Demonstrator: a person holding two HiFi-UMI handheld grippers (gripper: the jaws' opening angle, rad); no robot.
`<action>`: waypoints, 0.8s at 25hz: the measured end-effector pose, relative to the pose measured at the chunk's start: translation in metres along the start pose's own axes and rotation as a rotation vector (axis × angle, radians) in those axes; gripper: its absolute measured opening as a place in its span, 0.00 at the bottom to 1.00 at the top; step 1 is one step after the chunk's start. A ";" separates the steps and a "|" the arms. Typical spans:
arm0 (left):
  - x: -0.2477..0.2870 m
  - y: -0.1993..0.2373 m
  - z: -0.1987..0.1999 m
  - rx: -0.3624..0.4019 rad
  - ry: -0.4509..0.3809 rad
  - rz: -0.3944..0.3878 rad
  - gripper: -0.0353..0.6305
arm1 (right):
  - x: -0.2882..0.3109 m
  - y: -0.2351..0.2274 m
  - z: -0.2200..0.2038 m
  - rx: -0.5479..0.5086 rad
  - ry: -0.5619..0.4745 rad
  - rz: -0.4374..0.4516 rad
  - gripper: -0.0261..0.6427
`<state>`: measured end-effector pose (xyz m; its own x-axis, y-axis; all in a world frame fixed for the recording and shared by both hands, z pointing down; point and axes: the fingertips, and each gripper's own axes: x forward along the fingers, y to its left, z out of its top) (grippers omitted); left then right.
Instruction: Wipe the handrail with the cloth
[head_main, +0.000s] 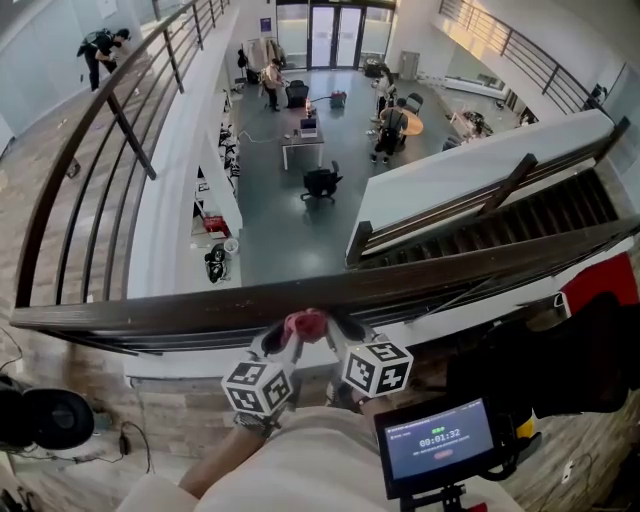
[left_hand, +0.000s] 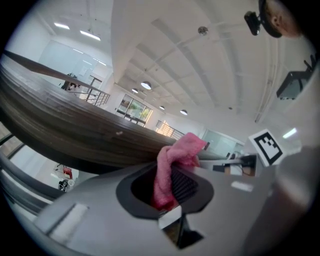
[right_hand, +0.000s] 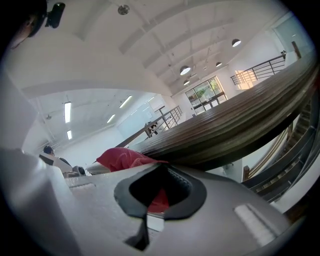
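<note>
A dark wooden handrail (head_main: 180, 305) runs across the head view from lower left to upper right. At its near edge a crumpled pink cloth (head_main: 306, 324) sits between both grippers. My left gripper (head_main: 283, 342) and right gripper (head_main: 335, 332) meet at the cloth, each shut on part of it. In the left gripper view the cloth (left_hand: 172, 160) rises out of the gripper (left_hand: 167, 187) just under the handrail (left_hand: 60, 125). In the right gripper view the cloth (right_hand: 122, 158) shows red, bunched above the gripper (right_hand: 160, 192) against the handrail (right_hand: 240, 125).
Beyond the rail is a drop to a lower floor (head_main: 290, 220) with desks, chairs and people. A staircase (head_main: 520, 225) descends at the right. A side railing (head_main: 110, 110) runs away on the left. A small screen (head_main: 440, 440) hangs near my body; black headphones (head_main: 40, 418) lie lower left.
</note>
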<state>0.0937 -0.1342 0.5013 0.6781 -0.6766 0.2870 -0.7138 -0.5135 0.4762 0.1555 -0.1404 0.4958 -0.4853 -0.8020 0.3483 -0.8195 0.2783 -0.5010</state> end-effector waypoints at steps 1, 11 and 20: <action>0.003 -0.003 -0.002 0.002 0.003 -0.004 0.13 | -0.003 -0.004 0.001 -0.002 -0.001 0.001 0.04; 0.034 -0.053 0.006 0.030 0.002 0.003 0.13 | -0.037 -0.038 0.033 -0.057 -0.005 0.004 0.04; 0.049 -0.065 -0.002 0.043 0.013 -0.019 0.13 | -0.046 -0.059 0.036 -0.009 -0.040 -0.015 0.04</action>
<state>0.1732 -0.1328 0.4865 0.6940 -0.6594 0.2892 -0.7072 -0.5490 0.4454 0.2370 -0.1389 0.4806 -0.4604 -0.8265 0.3239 -0.8293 0.2703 -0.4891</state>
